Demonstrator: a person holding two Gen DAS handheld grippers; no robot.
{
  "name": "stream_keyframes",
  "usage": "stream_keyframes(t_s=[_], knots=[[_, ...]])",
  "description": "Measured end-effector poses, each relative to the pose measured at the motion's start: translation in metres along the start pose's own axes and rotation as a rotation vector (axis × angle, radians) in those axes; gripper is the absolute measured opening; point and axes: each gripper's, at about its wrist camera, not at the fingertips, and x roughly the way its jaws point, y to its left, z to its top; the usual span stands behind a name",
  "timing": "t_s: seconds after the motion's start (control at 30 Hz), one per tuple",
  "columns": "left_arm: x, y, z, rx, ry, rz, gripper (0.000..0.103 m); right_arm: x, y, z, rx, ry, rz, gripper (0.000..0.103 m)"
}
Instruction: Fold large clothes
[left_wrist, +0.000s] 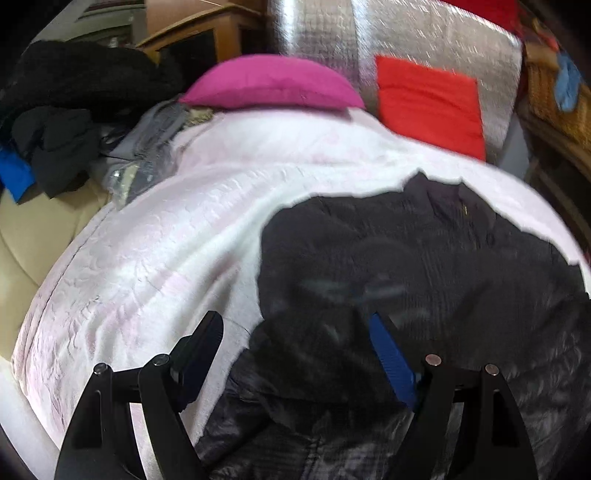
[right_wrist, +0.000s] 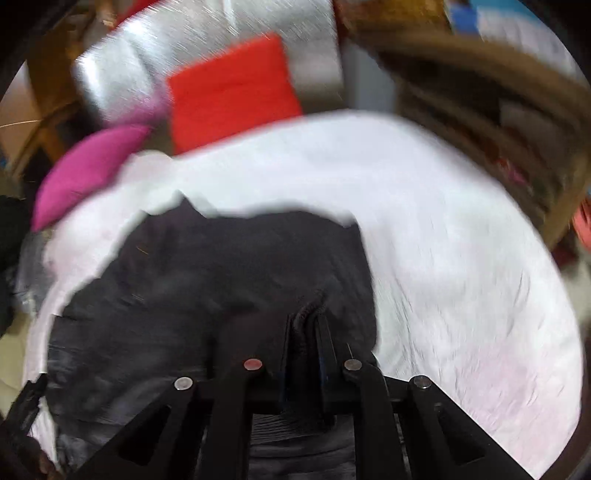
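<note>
A large black padded jacket (left_wrist: 424, 266) lies spread on a white, pale-pink patterned bedspread (left_wrist: 166, 251). My left gripper (left_wrist: 295, 328) is open, its fingers wide apart just above the jacket's near left edge, holding nothing. In the right wrist view the jacket (right_wrist: 229, 266) fills the lower left. My right gripper (right_wrist: 304, 325) is shut on a bunched fold of the jacket's black fabric at its right edge. That view is blurred by motion.
A magenta pillow (left_wrist: 273, 85) and a red cushion (left_wrist: 432, 103) lie at the bed's far end against a silver padded panel (left_wrist: 424, 33). Dark clothes (left_wrist: 59, 122) are piled far left. Wooden shelves (right_wrist: 498, 122) stand to the right of the bed.
</note>
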Motion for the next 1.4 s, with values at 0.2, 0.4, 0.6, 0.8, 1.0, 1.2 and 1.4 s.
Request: stream_keyframes(t_s=[0.2,0.4,0.6,0.8,1.0,1.2,1.4], knots=[[0.012,-0.009,-0.007,0.035,0.056,0.005,0.082,0.005,-0.038,-0.015,0.181,0.059,0.166,0.027],[-0.006,-0.009,-0.005,0.025,-0.018,-0.050,0.082,-0.028,-0.041,-0.015,0.208,0.002,0.309,0.083],[-0.021,-0.020,-0.006,0.074,-0.097,-0.115,0.082,-0.048,-0.009,-0.025,0.039,-0.064,0.268,0.073],[0.011,-0.030,-0.013,0.135,0.040,-0.056,0.082,-0.028,0.052,-0.046,-0.184,0.004,0.226,0.049],[0.008,-0.033,-0.019,0.196,0.045,-0.039,0.082,0.002,0.068,-0.062,-0.263,0.087,0.145,0.050],[-0.002,-0.020,-0.007,0.119,0.000,-0.079,0.082,-0.011,0.046,-0.035,-0.156,0.085,0.258,0.052],[-0.004,0.003,0.012,0.009,-0.072,-0.020,0.082,-0.016,-0.011,-0.006,0.061,-0.035,0.261,0.067]])
